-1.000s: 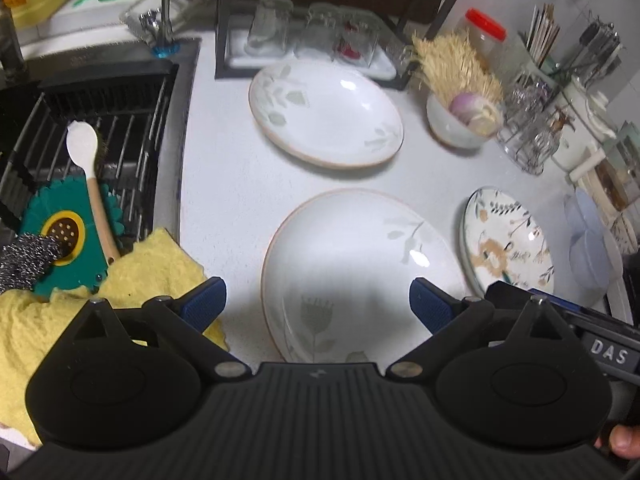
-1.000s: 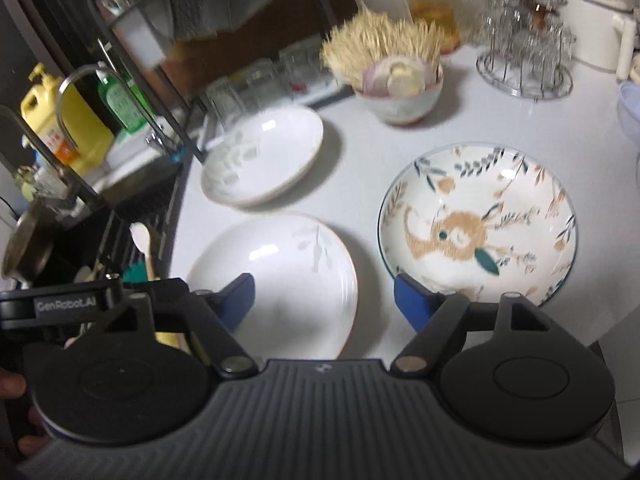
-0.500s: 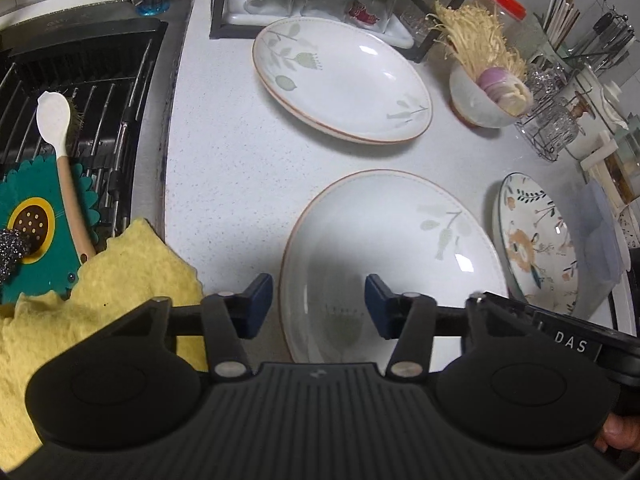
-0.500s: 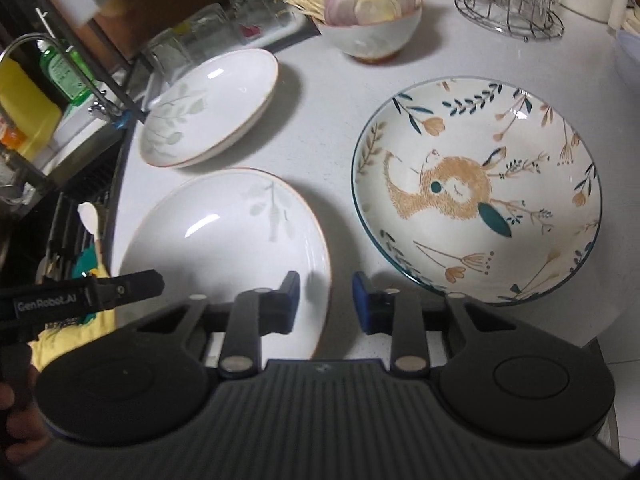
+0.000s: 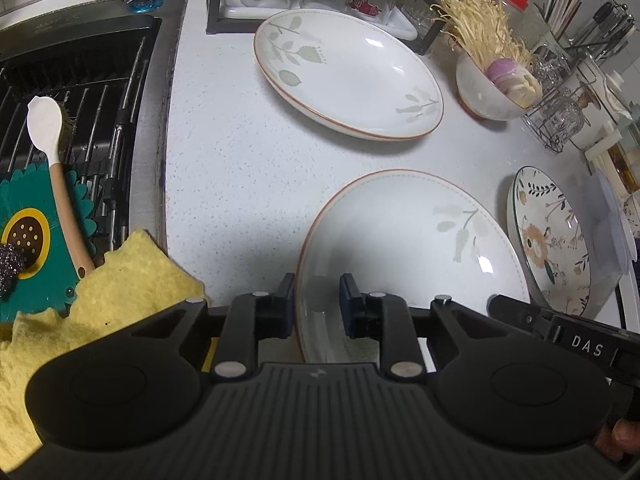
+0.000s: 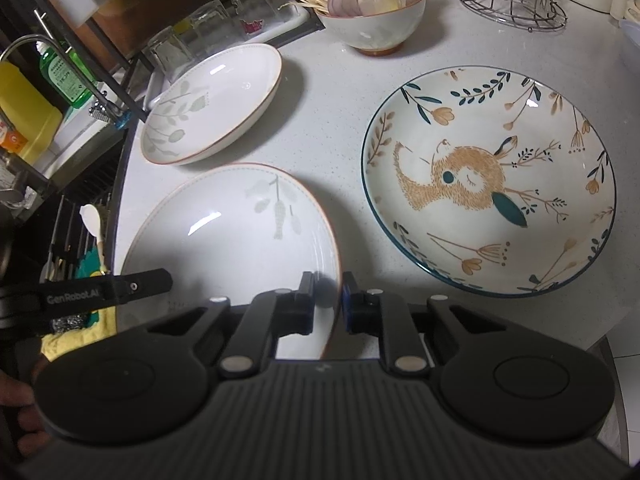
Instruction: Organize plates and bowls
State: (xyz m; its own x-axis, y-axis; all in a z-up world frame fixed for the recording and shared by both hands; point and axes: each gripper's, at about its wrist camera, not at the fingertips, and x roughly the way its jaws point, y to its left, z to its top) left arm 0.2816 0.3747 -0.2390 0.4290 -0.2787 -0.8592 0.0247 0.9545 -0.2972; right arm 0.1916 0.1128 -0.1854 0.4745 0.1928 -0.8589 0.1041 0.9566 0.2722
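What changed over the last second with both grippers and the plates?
Both grippers came down and narrowed from wide open onto the near white leaf-print plate: left gripper straddles its left rim, right gripper its right rim. The far white leaf-print plate and the squirrel-pattern plate stayed put.

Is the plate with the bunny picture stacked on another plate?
No, the bunny plate sits alone on the white counter, apart from the near leaf plate.
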